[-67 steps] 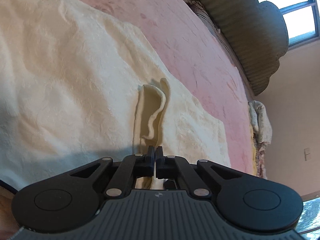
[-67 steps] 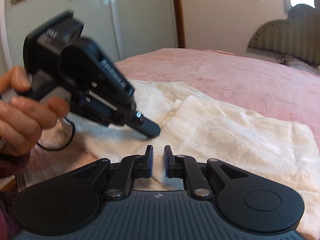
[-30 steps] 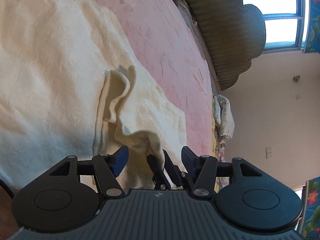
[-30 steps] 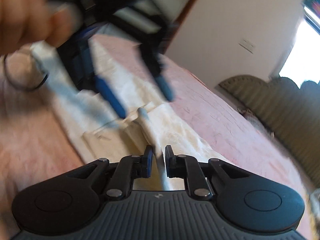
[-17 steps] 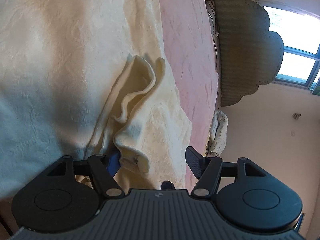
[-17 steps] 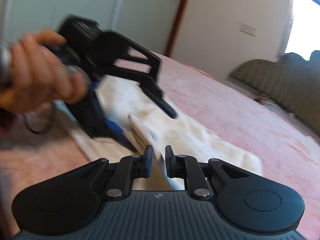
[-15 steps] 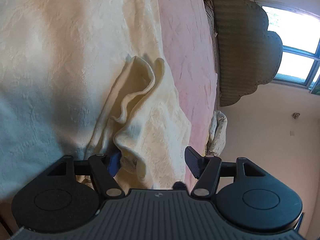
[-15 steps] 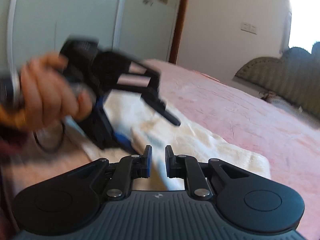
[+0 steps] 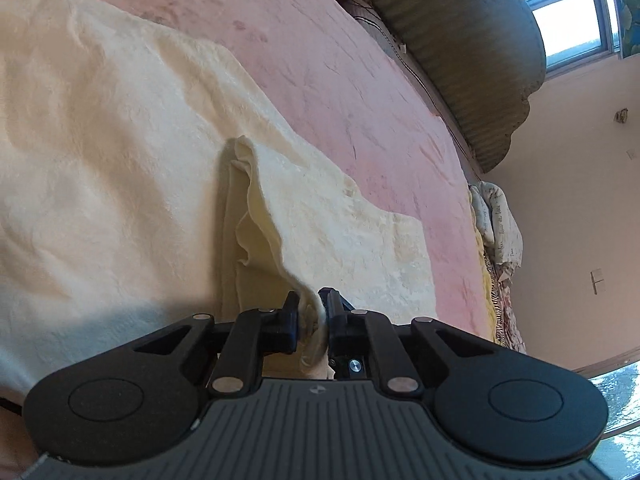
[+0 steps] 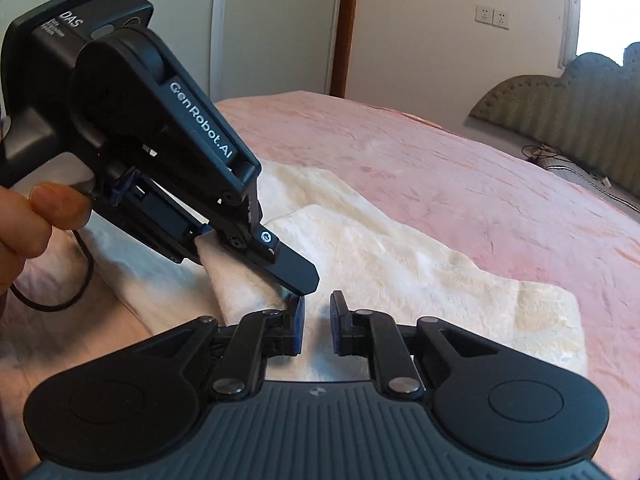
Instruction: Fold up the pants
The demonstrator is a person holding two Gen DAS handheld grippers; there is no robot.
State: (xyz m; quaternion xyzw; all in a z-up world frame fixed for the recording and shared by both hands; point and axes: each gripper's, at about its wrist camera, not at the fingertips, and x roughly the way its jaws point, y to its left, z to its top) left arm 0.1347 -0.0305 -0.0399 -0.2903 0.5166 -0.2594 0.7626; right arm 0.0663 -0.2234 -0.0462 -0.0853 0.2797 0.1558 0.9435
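Observation:
Cream textured pants point(image 9: 120, 152) lie spread on a pink bedspread point(image 9: 340, 92). One edge is folded over and stands up as a ridge point(image 9: 256, 208). My left gripper point(image 9: 312, 312) is shut on the near end of that raised edge. In the right wrist view the pants point(image 10: 400, 264) run off to the right, and the left gripper point(image 10: 296, 276) clamps the cloth just ahead of my right gripper point(image 10: 317, 322). The right gripper is slightly open over the same fold, and nothing shows between its pads.
A padded olive headboard point(image 9: 460, 40) runs along the far side of the bed, with a window point(image 9: 576, 20) behind it. A crumpled patterned cloth point(image 9: 496, 228) lies at the bed's edge. A hand point(image 10: 24, 220) holds the left gripper. A white cabinet point(image 10: 260, 28) stands behind.
My left gripper was wide open around the raised fold and has now closed on it. The right gripper has stayed narrowly parted and has settled close to the left one.

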